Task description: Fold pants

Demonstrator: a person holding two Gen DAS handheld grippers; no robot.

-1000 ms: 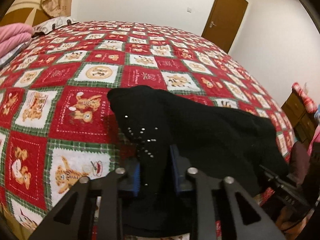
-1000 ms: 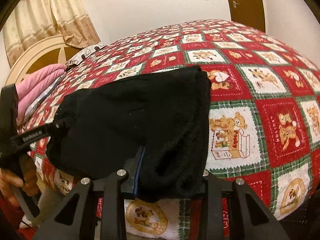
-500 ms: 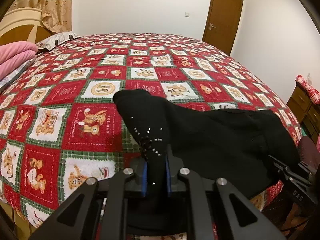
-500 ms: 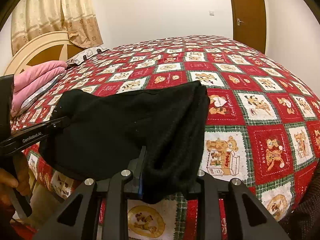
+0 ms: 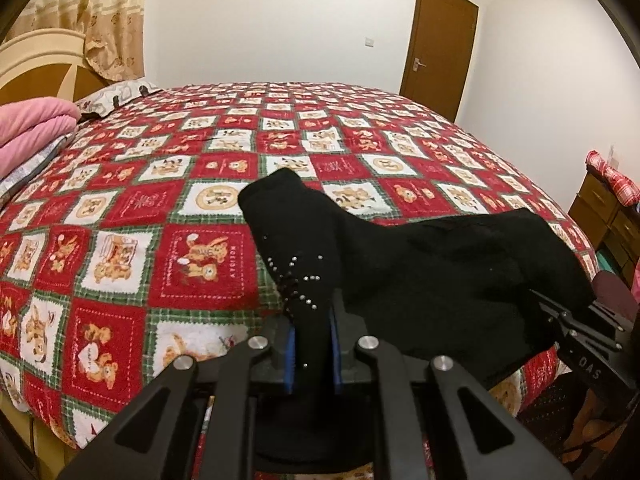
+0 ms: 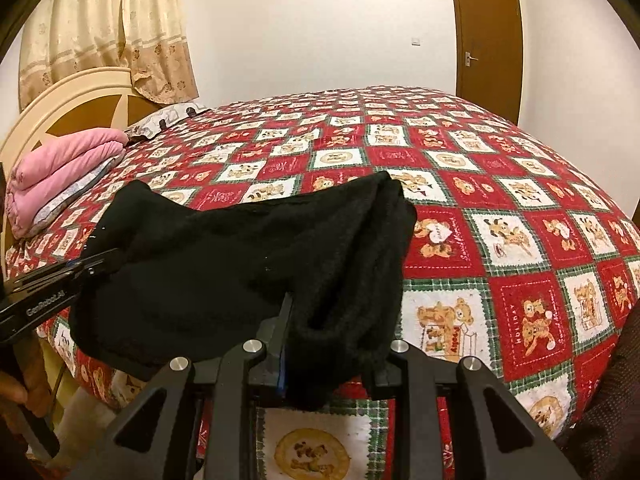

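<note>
black pants (image 5: pixel 440 272) pinched between both grippers' fingers (image 5: pixel 289 354)

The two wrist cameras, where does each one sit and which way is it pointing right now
Left wrist: on the left gripper, facing across the bed toward the door; its fingers pinch the black pants.
Right wrist: on the right gripper, facing the headboard and curtain; its fingers clamp the pants.
Shared: pants, pink blanket, door.
</note>
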